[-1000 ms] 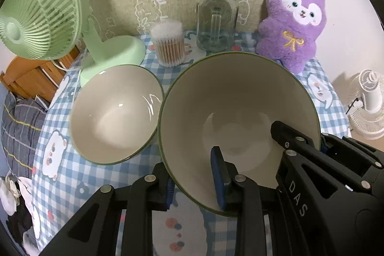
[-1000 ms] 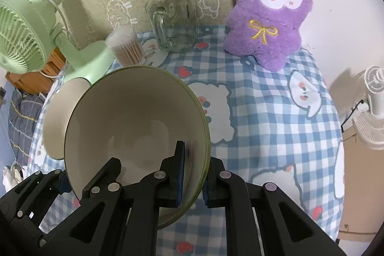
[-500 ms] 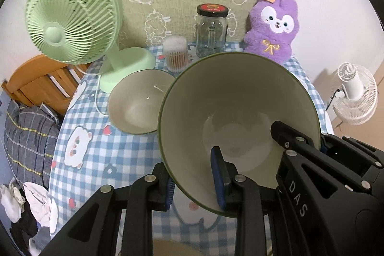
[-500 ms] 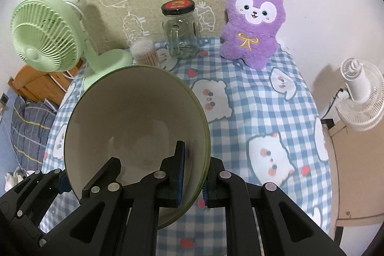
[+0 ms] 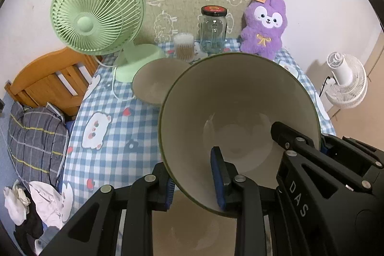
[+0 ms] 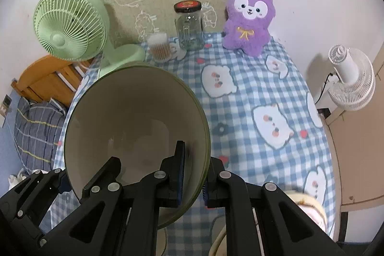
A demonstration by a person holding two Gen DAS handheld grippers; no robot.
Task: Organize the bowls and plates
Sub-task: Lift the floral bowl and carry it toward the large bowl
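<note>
- We grasp one cream bowl (image 5: 240, 109) with both tools, lifted and tilted above the checked bench (image 6: 252, 97).
- Our left hand-held gripper (image 5: 194, 181) clenches its near rim.
- Our right hand-held gripper (image 6: 193, 180) clenches the opposite rim.
- A second bowl (image 5: 156, 83) rests on the bench, beside the green fan (image 5: 96, 11).

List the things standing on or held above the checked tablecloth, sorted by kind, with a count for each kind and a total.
Bowls: 2, one held by the left gripper and the right gripper, one on the cloth
Green desk fans: 1
Glass jars: 1
Cotton swab tubs: 1
Purple plush toys: 1
Total: 6
</note>
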